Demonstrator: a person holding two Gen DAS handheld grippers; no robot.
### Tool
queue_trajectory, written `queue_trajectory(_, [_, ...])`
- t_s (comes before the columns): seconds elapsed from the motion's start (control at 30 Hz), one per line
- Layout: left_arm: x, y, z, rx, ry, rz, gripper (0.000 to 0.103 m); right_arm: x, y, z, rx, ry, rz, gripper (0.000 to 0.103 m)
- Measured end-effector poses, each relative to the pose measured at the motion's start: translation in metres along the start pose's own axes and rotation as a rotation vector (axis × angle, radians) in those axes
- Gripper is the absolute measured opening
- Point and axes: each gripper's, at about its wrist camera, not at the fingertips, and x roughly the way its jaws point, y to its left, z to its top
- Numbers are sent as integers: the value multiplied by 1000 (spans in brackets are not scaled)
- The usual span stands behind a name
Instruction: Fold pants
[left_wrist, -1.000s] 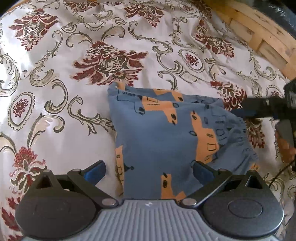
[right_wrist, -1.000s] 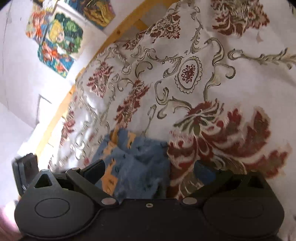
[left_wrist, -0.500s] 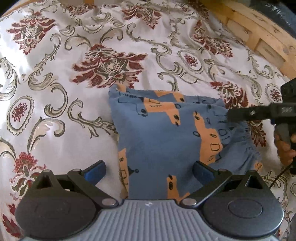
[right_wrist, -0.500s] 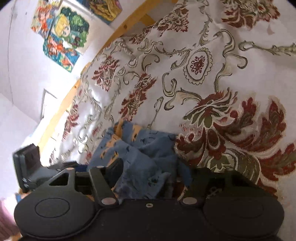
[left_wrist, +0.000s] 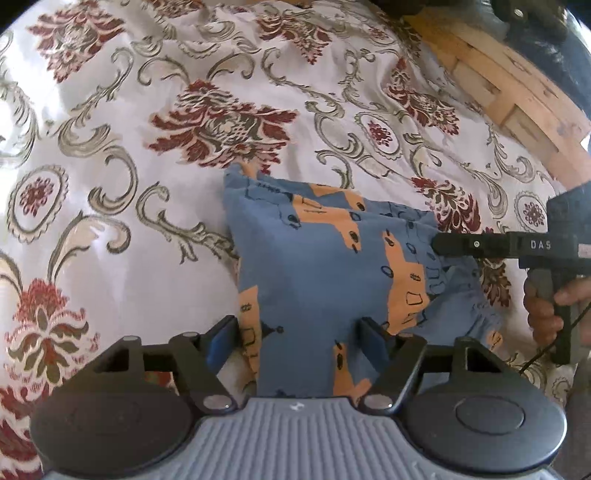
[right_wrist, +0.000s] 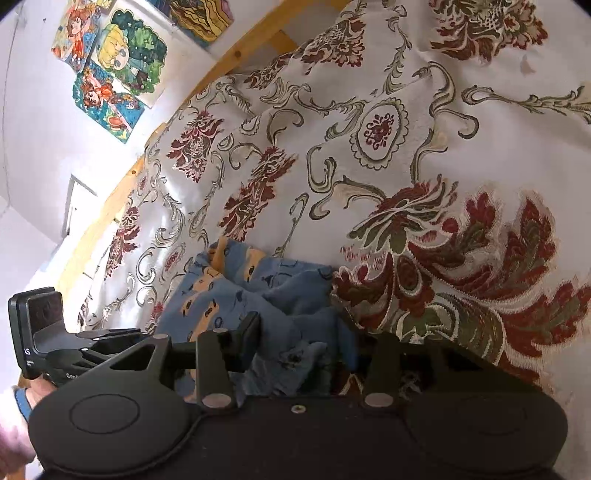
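My left gripper (left_wrist: 297, 332) straddles the near edge of the blue cotton pants with orange truck prints (left_wrist: 325, 273), its jaws closing in but whether they pinch cloth I cannot tell. The folded pants lie on the cream bedspread with dark red flowers (left_wrist: 110, 177). My right gripper (right_wrist: 303, 343) has its jaws clamped on bunched fabric at their right side.
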Motion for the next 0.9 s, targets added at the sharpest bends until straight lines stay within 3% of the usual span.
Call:
queue_trajectory(0.07, [0,1,0,-13,3,3,72,1,1,-1,-2,-9,-16,42])
queue_trajectory(0.17, [0,-2,-1,1,10,4,55,2,6,-5,-19,-21,-37,33])
queue_trajectory(0.23, [0,-6,-3,8,5,22,50,1,12,-6,-49,-32,-49,28])
queue_trajectory(0.4, [-10,-18,-6,-8,-30,75,26,-9,39,-11,-170,-85,-91,25])
queue_trajectory(0.47, [-18,-24,-6,-20,-56,83,22,-17,52,-13,-233,-118,-103,24])
queue_trajectory(0.63, [-28,-25,8,-73,-79,47,20,-27,72,-2,-313,-176,-128,24])
queue_trajectory(0.9, [-26,3,52,-138,-150,-8,20,-11,88,71,-380,-164,-119,24])
